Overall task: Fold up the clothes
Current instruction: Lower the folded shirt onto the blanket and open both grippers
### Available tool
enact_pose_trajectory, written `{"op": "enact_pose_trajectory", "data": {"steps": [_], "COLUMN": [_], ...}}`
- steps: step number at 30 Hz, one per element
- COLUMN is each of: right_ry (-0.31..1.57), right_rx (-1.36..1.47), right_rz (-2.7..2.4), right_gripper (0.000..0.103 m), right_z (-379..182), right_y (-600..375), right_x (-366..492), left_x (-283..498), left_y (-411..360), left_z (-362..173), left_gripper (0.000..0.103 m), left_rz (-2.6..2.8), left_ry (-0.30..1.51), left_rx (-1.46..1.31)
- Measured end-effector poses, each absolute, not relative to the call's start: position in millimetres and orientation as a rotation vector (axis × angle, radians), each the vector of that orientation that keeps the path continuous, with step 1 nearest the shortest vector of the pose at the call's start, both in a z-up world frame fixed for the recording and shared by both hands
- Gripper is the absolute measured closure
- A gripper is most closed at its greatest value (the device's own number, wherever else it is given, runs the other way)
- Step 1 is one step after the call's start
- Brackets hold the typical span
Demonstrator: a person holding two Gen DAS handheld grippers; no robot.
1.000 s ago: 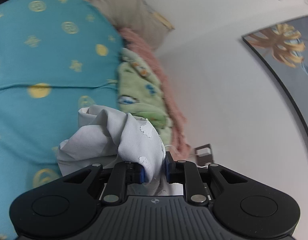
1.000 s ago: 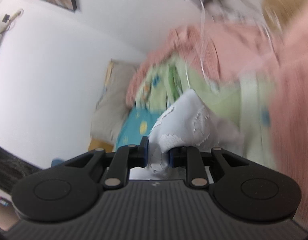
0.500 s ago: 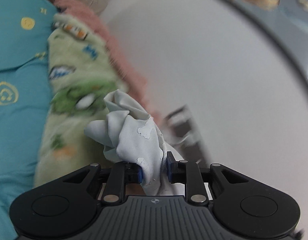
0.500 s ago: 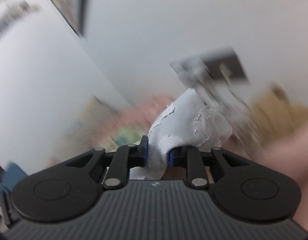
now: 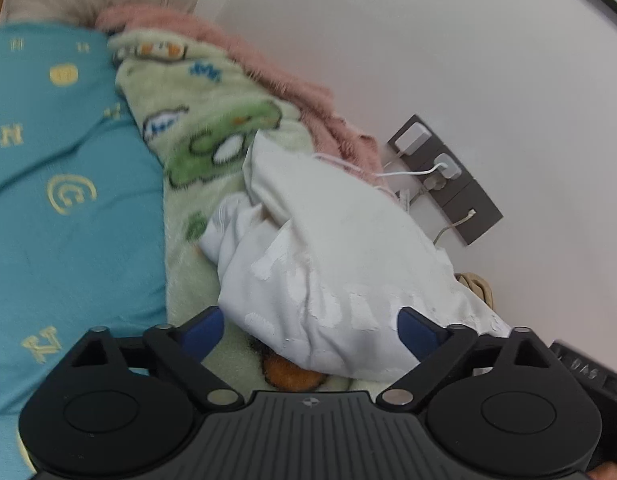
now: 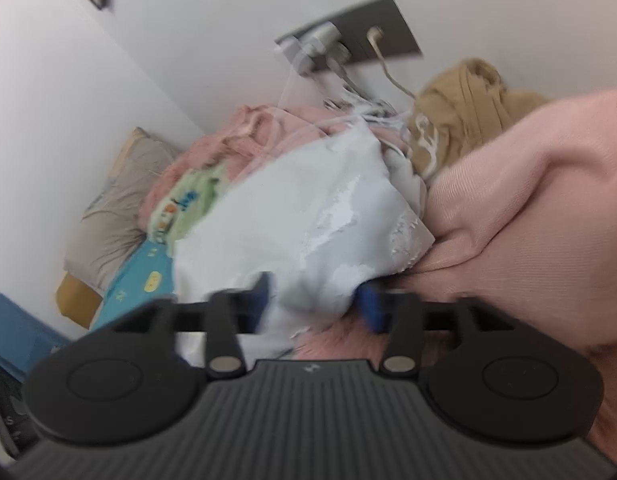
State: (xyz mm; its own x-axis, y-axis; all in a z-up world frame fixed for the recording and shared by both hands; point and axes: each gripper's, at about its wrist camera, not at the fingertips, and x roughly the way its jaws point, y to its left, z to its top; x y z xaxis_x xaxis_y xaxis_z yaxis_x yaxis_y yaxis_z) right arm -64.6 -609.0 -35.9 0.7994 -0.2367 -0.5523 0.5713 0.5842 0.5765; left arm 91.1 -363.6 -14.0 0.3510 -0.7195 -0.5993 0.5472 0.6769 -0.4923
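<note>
- Bedsheet (image 5: 60, 216), teal with yellow marks, is lying at the far left of the left wrist view, beside a green blanket (image 5: 196, 128) with cartoon prints.
- A white garment (image 5: 332, 264) is lying bunched on that green blanket, a pink blanket (image 5: 276, 80) running along the wall behind it.
- The left tool (image 5: 311, 328) is standing wide open, having just been opening; the white garment is sitting between its blue pads (image 5: 414, 330) but not being pressed.
- A wall socket (image 5: 444, 180) with white plugs and cables is showing to the right.
- In the right wrist view the same garment (image 6: 308, 220) is resting between the green blanket (image 6: 188, 204) and a pink cloth (image 6: 540, 208).
- The right tool (image 6: 314, 300) has also just been opening and is gaping around the garment's edge, not gripping it.
</note>
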Motion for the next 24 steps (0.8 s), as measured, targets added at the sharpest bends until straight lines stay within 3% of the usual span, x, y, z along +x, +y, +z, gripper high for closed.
{"op": "enact_pose_trajectory", "data": {"steps": [1, 3, 14, 24], "right_ry": [0.43, 0.402, 0.314, 0.26], "right_rx": [0.805, 0.758, 0.445, 0.332], "right_rz": [-0.488, -0.486, -0.419, -0.362], "right_gripper": [0.016, 0.013, 0.013, 0.013], "right_z": [-28, -11, 81, 97], "right_y": [-605, -592, -498, -432], "right_x": [-71, -85, -173, -251], "left_x": [83, 62, -71, -187], "left_y": [-360, -355, -293, -245], "left_z": [-4, 17, 109, 140], "left_gripper": [0.0, 0.0, 0.0, 0.0], "left_rz": [-0.83, -0.838, -0.784, -0.726], "left_ry": [0.866, 0.812, 0.51, 0.292], "left_rx": [-0.197, -0.136, -0.023, 0.066]}}
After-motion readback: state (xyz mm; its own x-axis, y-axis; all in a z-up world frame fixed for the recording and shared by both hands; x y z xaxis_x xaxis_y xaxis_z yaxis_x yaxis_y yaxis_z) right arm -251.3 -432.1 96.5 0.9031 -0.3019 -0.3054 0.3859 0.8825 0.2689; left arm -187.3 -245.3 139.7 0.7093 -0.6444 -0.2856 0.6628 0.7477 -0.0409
